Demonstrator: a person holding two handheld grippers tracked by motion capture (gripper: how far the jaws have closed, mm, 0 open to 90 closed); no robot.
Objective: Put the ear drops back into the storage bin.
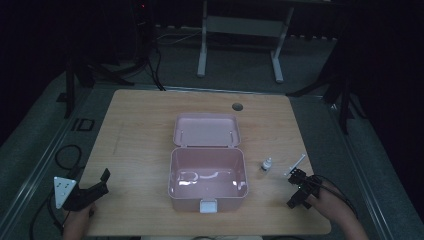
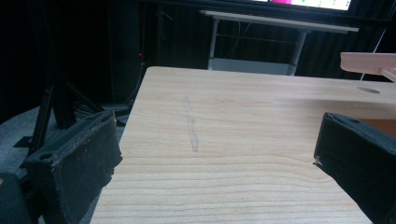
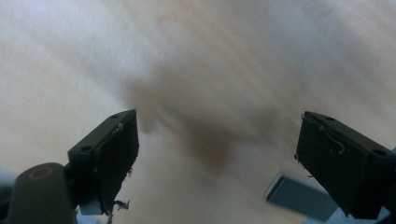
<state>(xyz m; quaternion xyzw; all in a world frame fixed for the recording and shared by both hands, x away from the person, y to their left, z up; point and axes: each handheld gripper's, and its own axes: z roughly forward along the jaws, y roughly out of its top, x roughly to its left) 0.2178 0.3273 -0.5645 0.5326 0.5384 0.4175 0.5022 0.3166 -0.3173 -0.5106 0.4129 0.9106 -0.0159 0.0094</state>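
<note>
Wooden table [image 1: 135, 125] in a dark room, pink box [image 1: 207, 179] at centre w/ lid [image 1: 206, 130] swung back, open. Right gripper [image 1: 299, 187] sits near the right edge, jaws spread wide, nothing between them; small dropper bottle [image 1: 266, 164] and thin white stick [image 1: 296, 164] lie just beyond it, beside the box. Left gripper [image 1: 97, 186] at front-left corner, jaws also apart, empty, well away from the box.

On the table: one open pink box [image 1: 207, 172], one small bottle [image 1: 266, 164], one white stick [image 1: 296, 164].
</note>
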